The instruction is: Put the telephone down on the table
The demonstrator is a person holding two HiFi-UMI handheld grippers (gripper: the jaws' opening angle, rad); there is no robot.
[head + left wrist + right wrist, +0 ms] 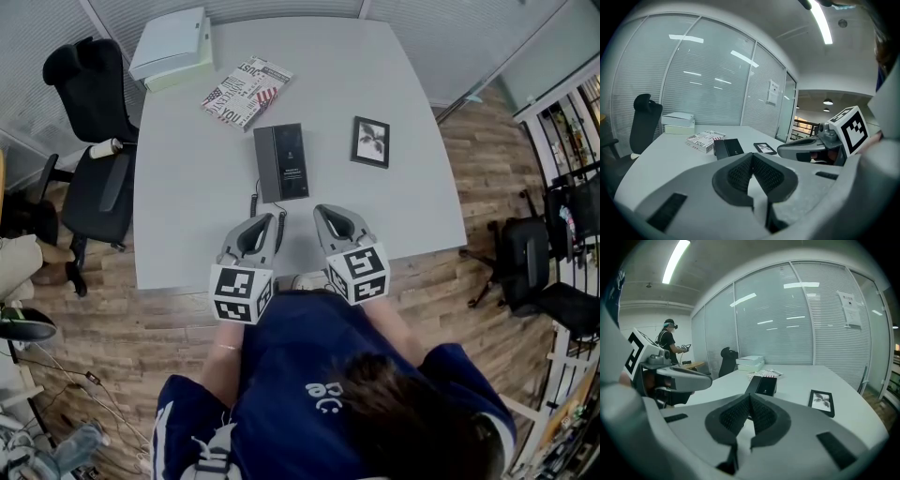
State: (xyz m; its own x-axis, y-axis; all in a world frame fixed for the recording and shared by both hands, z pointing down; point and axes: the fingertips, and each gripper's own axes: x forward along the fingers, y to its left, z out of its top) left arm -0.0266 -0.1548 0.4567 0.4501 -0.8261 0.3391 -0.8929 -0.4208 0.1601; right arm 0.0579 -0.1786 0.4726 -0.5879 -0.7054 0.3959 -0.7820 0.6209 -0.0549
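Two tongs hang side by side over the near edge of the worktop (pixel 394 216), low in the middle of the head view, and both are pressed shut with nothing between them.

Starting at the left, the left tongs (pixel 260 219) point up the frame. Their own view shows the dark pads of the left tongs (pixel 751 158) meeting at the tip over bare worktop. A coiled cord (pixel 279 225) runs just beside them on their right.

Up from the gap between the two tools lies the telephone (pixel 281 161), a flat dark slab resting on the worktop and held by neither. Its long axis runs up and down the frame, with a short end towards us. From the left gripper view the telephone (pixel 729 147) sits just left of centre, beyond the tips.

To the right, the right tongs (pixel 329 209) are likewise closed and empty. In their own view, above the tip of the right tongs (pixel 749 398), the telephone (pixel 761 385) is almost dead ahead.

We judge the left tongs slightly nearer, so any reach runs straight up the frame.
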